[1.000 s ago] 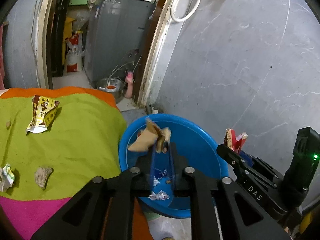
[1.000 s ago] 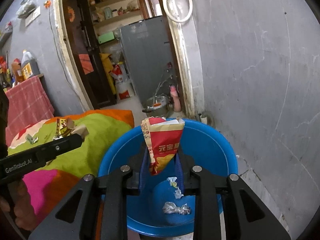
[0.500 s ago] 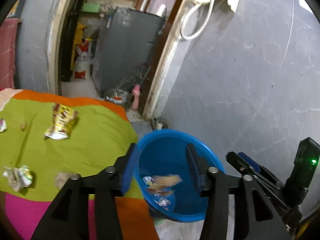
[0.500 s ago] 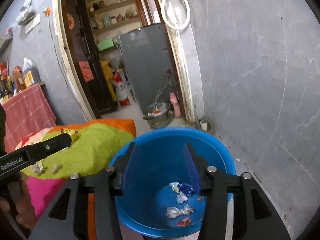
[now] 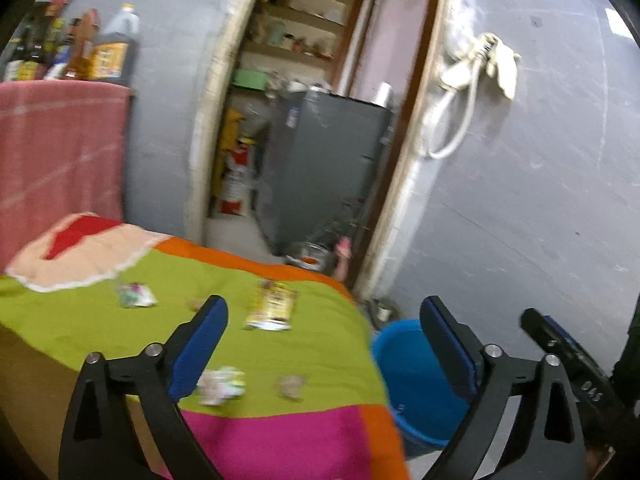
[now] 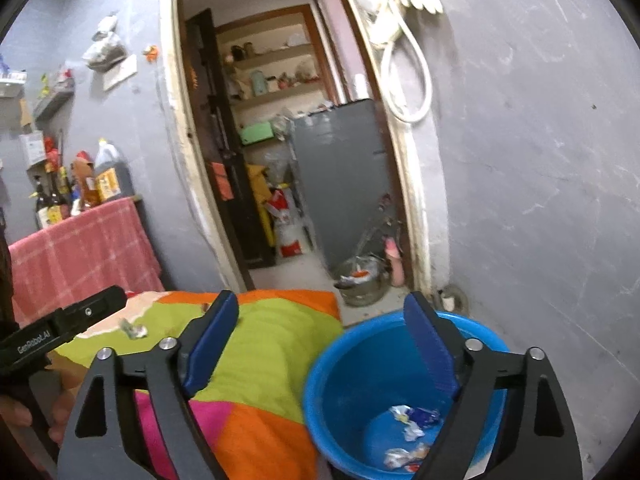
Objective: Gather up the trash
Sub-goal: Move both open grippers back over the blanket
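A blue tub (image 6: 352, 364) stands on the floor by the bed and holds several crumpled wrappers (image 6: 412, 428); it also shows in the left wrist view (image 5: 404, 364). My right gripper (image 6: 320, 344) is open and empty, above the tub's left rim. My left gripper (image 5: 324, 340) is open and empty over the bed's green cover (image 5: 312, 340). On the cover lie a yellow wrapper (image 5: 272, 308), a crumpled white wrapper (image 5: 220, 386), a small brown scrap (image 5: 290, 386) and a pale wrapper (image 5: 134, 294).
The grey wall (image 6: 540, 200) is close on the right. An open doorway (image 6: 288, 160) leads to a grey fridge (image 5: 332, 160) and a metal pot (image 6: 358, 280) on the floor. A pink-clothed shelf with bottles (image 6: 80, 240) stands at the left.
Both grippers have opened and dropped their wrappers into the tub. Both have lifted and swung left, the left one now over the bed.
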Demonstrator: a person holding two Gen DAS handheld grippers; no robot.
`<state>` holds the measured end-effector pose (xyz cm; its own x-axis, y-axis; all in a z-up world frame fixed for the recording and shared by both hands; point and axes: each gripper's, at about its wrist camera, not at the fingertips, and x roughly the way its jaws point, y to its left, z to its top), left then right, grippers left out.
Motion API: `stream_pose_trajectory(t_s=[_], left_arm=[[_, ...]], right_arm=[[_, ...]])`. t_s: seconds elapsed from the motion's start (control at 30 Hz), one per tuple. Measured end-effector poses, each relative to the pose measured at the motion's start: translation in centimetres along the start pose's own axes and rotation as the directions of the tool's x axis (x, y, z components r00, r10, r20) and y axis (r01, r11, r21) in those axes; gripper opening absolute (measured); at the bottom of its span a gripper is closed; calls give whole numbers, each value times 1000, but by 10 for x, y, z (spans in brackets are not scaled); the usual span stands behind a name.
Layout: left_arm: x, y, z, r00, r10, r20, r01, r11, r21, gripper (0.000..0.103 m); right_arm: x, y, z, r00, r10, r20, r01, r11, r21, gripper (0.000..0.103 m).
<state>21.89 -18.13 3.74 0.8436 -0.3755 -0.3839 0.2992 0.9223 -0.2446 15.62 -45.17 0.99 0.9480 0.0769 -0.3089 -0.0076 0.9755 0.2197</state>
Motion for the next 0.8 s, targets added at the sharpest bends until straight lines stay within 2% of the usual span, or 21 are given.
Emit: stream_pose_trajectory(t_s=[0.1,0.17,0.33,0.5,0.8], left_arm=[[-20,23,3,998,53,38,-52,999,-12,96],[-33,36,3,994,91,61,-90,996,-15,97],[-55,65,-1,983,153,97,-151,988,-27,100],[-69,89,-9,974,200,107,-198,980,-29,100],[-72,113,-31,965,243,101,-241,970,-30,100]], right_arm=[[0,18,1,999,28,33,-28,1000,1,94],[0,29,1,997,47,55,-46,999,-2,103],[-1,64,-1,990,98,105,-94,995,-41,103],[4,93,-7,983,143,114,-133,987,-87,103],[14,119,-31,981,158,108,-136,973,-188,103]])
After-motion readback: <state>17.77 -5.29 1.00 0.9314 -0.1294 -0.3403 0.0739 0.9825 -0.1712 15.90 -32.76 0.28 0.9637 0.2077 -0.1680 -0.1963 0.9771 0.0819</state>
